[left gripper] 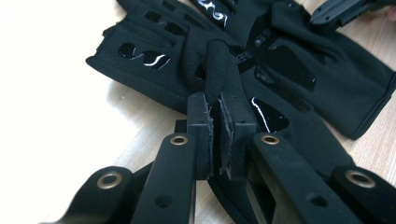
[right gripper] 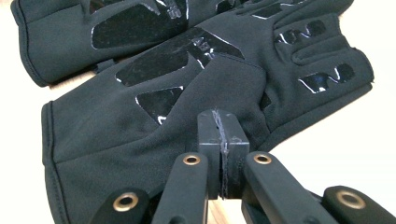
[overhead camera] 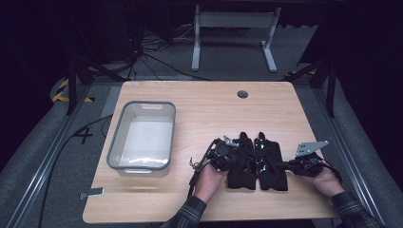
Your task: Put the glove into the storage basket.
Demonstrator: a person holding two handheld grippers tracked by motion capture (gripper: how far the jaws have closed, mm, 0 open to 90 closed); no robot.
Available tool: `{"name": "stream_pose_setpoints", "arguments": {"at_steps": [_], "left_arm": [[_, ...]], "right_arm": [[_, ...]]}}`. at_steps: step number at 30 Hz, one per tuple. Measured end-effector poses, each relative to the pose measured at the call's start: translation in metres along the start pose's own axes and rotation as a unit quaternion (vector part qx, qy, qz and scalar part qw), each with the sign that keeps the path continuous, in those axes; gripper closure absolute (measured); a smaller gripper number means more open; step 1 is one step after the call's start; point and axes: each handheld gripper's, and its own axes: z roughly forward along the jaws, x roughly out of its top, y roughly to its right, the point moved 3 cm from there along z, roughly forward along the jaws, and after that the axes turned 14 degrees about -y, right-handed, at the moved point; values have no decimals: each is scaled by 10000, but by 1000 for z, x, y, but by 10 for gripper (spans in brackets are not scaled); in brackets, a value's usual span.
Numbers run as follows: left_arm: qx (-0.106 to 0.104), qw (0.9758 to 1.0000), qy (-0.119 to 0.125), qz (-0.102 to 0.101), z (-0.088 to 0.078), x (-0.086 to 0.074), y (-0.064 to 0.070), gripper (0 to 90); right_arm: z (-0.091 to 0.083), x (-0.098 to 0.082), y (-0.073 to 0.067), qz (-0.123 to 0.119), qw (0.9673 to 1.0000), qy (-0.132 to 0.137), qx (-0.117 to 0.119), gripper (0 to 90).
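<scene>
The left gripper (left gripper: pixel 219 135) is clamped on the thumb of a black fabric glove with glossy grip patches (left gripper: pixel 187 60). The right gripper (right gripper: pixel 223 140) has its jaws pressed together — resting on the second black fabric glove (right gripper: pixel 140 126). Both gloves lie side by side on the light wooden table (overhead camera: pixel 214 109), a grey plastic bin (overhead camera: pixel 142 135) well apart to their left.

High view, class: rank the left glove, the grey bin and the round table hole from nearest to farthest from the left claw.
1. Left glove, against the left claw, on its right.
2. Grey bin, off to its left.
3. Round table hole, near the far edge.
</scene>
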Motion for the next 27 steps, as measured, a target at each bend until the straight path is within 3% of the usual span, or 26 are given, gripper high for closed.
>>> {"name": "stream_pose_setpoints", "arguments": {"at_steps": [16, 27], "left_arm": [[-36, 9996, 204, 201, -20, 15, -8, 836], [-68, 9988, 201, 441, -16, 35, 2, 833]], "right_arm": [[16, 26, -6, -242, 9996, 28, 117, 900], [27, 42, -9, -370, 9991, 47, 215, 900]]}}
